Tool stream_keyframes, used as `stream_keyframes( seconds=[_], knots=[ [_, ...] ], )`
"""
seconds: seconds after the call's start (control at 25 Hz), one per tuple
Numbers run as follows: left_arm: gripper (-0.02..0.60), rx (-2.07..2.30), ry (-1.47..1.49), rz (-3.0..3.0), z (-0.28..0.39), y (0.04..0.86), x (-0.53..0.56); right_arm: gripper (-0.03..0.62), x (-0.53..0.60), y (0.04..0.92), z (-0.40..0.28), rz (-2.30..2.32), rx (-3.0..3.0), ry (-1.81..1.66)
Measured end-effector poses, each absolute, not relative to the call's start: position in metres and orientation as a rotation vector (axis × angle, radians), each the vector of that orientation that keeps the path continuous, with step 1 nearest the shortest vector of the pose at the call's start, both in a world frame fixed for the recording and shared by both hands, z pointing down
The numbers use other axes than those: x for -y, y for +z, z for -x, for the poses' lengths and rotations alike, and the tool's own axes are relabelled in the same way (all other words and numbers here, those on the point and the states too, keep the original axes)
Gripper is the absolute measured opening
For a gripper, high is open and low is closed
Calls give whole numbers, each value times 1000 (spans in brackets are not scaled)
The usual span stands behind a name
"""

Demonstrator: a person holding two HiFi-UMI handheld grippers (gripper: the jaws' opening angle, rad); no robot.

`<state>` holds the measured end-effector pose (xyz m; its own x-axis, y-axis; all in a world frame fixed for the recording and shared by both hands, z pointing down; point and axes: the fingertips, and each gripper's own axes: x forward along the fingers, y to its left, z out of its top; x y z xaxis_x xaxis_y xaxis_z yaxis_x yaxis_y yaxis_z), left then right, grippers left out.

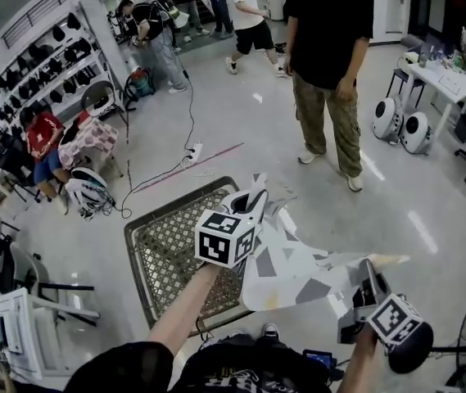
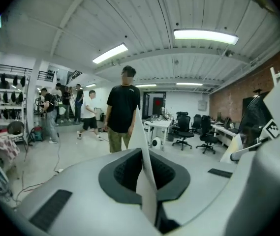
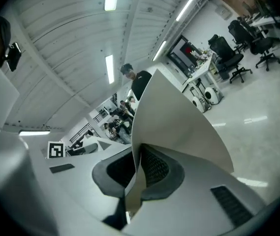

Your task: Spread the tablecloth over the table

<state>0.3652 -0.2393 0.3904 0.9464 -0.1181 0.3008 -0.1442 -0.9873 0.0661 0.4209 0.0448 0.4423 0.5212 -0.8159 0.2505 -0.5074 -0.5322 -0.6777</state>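
While both tongs are closed, each grips a separate edge of the tablecloth (image 1: 298,262).

Left tongs (image 1: 255,193): in the left gripper view the two jaws are pressed together on a thin upright fold of the cloth. The fold rises from between the dark pads (image 2: 122,173) and stands up past them.

Right tongs (image 1: 368,278): in the right gripper view the jaws are likewise clamped on the cloth. From the pads it fans up and out to the right as a broad curved sheet.

Tablecloth location: held in the air between the two tongs, in front of the person, crumpled and folded rather than flat. Its surface is white with grey angular patches. In the head view it overlaps the near right corner of the desk (image 1: 163,252). Whether it touches the desk top cannot be determined. Most of the desk top is uncovered.

Desk: a small square unit with a dark frame and a mesh-patterned top, standing on the pale glossy floor (image 1: 241,121). The left tongs sit over its right edge. The right tongs are off to its right, over the floor.

Surroundings: a person in a black shirt and olive trousers (image 1: 328,64) stands beyond the desk, well apart from it. A dark cable (image 1: 190,113) runs across the floor to a white power strip (image 1: 193,151). Two white rounded units (image 1: 402,124) stand at the far right.
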Motion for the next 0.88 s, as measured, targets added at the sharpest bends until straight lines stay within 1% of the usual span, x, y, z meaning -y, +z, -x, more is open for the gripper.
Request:
stream_keyframes(
  seconds=[0.16, 0.4, 0.68, 0.88],
  knots=[
    [20, 382, 468, -2997, -350, 393, 299, 21, -5, 468, -410, 2165, -1148, -875],
    [20, 585, 402, -2794, -316, 396, 432, 29, 69, 487, -386, 2090, -1226, -927],
    [19, 729, 214, -2531, -271, 385, 543, 18, 133, 443, -426, 2127, -1252, -784],
    [18, 890, 271, -2624, -221, 378, 615, 18, 219, 423, -421, 2099, -1402, -745]
  ],
)
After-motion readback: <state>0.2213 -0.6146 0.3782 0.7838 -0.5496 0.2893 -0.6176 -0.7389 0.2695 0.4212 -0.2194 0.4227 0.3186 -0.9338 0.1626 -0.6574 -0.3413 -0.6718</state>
